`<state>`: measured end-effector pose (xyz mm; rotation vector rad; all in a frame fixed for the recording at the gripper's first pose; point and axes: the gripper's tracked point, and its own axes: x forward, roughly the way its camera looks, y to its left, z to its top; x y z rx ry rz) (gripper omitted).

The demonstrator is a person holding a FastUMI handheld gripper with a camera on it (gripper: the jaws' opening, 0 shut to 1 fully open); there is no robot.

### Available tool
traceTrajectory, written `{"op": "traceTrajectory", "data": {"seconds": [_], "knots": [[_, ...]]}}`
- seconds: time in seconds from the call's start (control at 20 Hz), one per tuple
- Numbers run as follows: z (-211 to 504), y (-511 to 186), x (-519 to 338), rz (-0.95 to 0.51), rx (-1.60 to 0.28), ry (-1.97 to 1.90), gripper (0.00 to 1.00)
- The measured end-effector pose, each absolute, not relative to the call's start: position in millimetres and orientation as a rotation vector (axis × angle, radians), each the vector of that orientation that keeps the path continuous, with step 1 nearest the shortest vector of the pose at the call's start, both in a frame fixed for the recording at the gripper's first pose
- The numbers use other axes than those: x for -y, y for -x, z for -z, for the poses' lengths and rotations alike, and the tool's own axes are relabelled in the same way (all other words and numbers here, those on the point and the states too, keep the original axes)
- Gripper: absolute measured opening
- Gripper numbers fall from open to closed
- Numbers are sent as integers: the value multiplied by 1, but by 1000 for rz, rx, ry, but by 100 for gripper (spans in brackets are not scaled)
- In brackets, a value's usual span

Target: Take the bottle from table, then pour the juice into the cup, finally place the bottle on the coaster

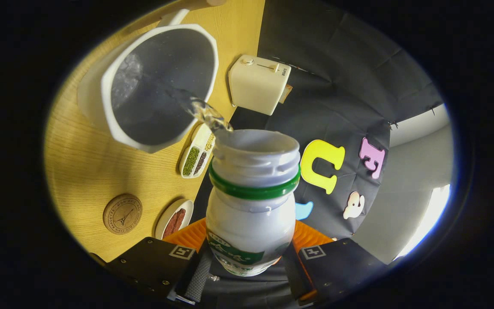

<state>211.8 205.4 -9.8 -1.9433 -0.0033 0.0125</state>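
Note:
My gripper [249, 264] is shut on a white plastic bottle [251, 206] with a green neck ring, both fingers pressing its lower body. The bottle is tilted over, its open mouth pointing toward a white octagonal cup [152, 86] on the wooden table [84, 167]. A clear stream of liquid [204, 112] runs from the bottle's mouth into the cup, which holds some liquid. A round cork coaster [122, 213] lies bare on the table, beside the left finger and nearer me than the cup.
A cream toaster [257, 83] stands at the table's far edge beyond the cup. A white divided dish of beans [197, 152] lies beside the bottle's neck, and a small white dish with brown food [174, 219] sits between the coaster and the bottle.

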Motion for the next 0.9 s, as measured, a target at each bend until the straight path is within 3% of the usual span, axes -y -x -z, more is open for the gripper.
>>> {"op": "traceTrajectory", "data": {"seconds": [0.9], "knots": [[5, -211, -216, -2, 40, 2084, 75]]}}
